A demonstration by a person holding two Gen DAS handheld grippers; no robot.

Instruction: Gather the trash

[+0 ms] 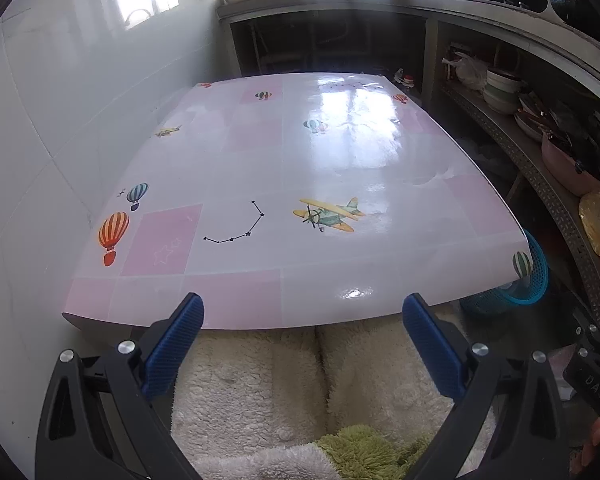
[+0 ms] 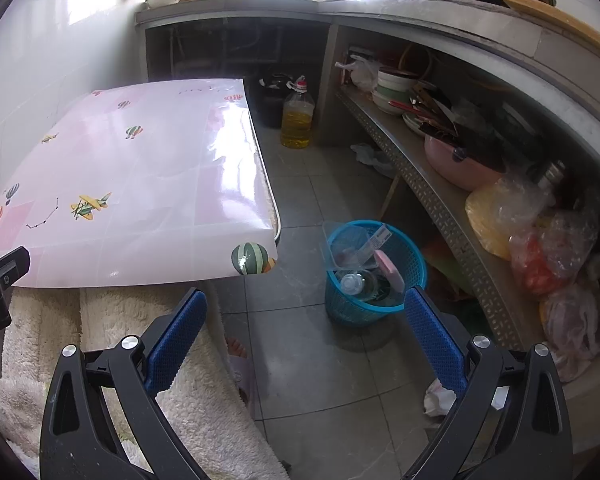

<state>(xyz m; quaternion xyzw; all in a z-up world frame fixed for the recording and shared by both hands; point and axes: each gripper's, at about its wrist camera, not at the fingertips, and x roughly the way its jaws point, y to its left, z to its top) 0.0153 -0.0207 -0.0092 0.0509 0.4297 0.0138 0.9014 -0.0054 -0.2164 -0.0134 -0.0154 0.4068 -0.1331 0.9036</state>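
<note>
1. The left gripper (image 1: 303, 312) has its two blue fingers (image 1: 176, 344) wide apart. Nothing is between them.
2. The right gripper (image 2: 306, 308) also has its blue fingers (image 2: 178, 340) wide apart, and they hold nothing.
3. Under the left gripper are the person's legs in fluffy cream trousers (image 1: 260, 384). A bit of fuzzy green cloth (image 1: 360, 456) shows at the bottom.
4. Just past the left fingers is the desk (image 1: 284, 168). It has a shiny pink and white cover with a yellow plane (image 1: 326, 214) and striped balloons (image 1: 113, 234) on it.
5. The right gripper hangs over the grey tiled floor (image 2: 320, 372), beside the near corner of the desk (image 2: 148, 184).
6. A blue basket (image 2: 374, 272) stands on the floor, just ahead of the right fingers and near the desk corner. In the left view only its edge (image 1: 534, 280) peeks out past the desk.
7. The trash is in the basket: a clear plastic box (image 2: 346, 246), a bottle (image 2: 354, 282) and a pink thing (image 2: 390, 270).
8. A crumpled white scrap (image 2: 438, 398) lies on the floor by the right finger.
9. Farther off, a bottle of yellow oil (image 2: 298, 118) stands on the floor.
10. On the right is a long shelf (image 2: 440, 200) with bowls (image 2: 394, 86), a pink pot (image 2: 458, 164) and plastic bags (image 2: 540, 240).
</note>
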